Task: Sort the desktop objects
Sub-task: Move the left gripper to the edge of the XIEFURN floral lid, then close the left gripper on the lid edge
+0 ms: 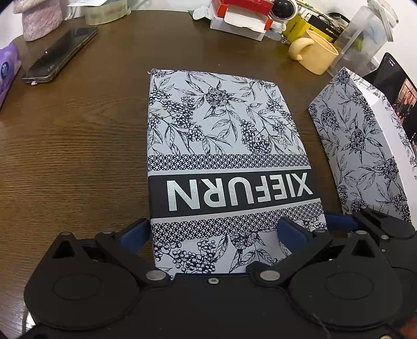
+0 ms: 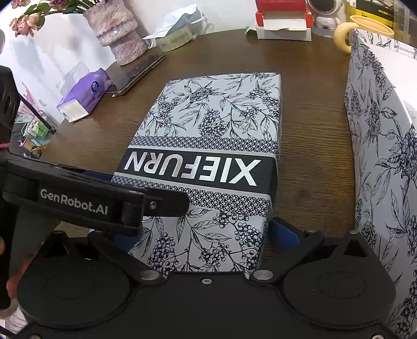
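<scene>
A floral box lettered XIEFURN (image 1: 221, 130) (image 2: 216, 125) lies flat on the brown wooden table (image 1: 78, 143). My left gripper (image 1: 213, 234) is open at the box's near end. Its left finger is outside the left wall and its right finger (image 1: 292, 234) is over the top. My right gripper (image 2: 203, 234) is open too and spans the same end, its right finger (image 2: 284, 229) just beyond the right wall. One left finger (image 2: 166, 200) crosses the box top in the right wrist view. A second floral box part (image 1: 365, 146) (image 2: 385, 156) stands on edge to the right.
A phone (image 1: 60, 54), a purple tissue pack (image 2: 83, 94) and a pink vase (image 2: 117, 34) sit at the left. At the back are a tape roll (image 1: 104, 13), a red-and-white carton (image 1: 242, 18), a yellow mug (image 1: 318, 54) and a clear container (image 1: 365, 41).
</scene>
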`<control>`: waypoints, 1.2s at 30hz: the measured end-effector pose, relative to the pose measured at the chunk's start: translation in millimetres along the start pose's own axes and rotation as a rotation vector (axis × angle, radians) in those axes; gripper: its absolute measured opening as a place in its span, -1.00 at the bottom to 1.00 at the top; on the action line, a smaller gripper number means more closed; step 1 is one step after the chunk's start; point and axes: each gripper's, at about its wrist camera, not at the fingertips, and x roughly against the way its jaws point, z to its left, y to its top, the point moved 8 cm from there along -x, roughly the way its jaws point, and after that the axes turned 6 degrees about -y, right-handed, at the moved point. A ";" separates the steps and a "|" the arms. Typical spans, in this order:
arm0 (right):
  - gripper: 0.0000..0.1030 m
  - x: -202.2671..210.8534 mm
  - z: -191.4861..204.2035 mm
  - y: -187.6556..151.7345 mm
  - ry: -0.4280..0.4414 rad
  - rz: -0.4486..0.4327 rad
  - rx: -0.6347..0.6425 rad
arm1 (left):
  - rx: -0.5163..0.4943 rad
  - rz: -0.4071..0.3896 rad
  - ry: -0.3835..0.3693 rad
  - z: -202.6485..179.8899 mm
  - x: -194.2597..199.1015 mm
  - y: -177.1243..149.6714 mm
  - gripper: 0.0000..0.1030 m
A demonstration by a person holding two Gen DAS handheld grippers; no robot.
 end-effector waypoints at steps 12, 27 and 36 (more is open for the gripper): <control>1.00 17.2 -0.1 -2.4 0.016 -0.030 0.024 | 0.068 -0.037 0.046 -6.5 11.7 -6.5 1.00; 1.00 86.6 -10.2 -23.6 0.077 -0.079 0.112 | 0.133 -0.142 0.119 -33.1 79.7 -46.2 1.00; 1.00 116.8 26.8 -63.2 0.105 -0.102 0.136 | 0.152 -0.190 0.155 -24.7 123.6 -97.6 1.00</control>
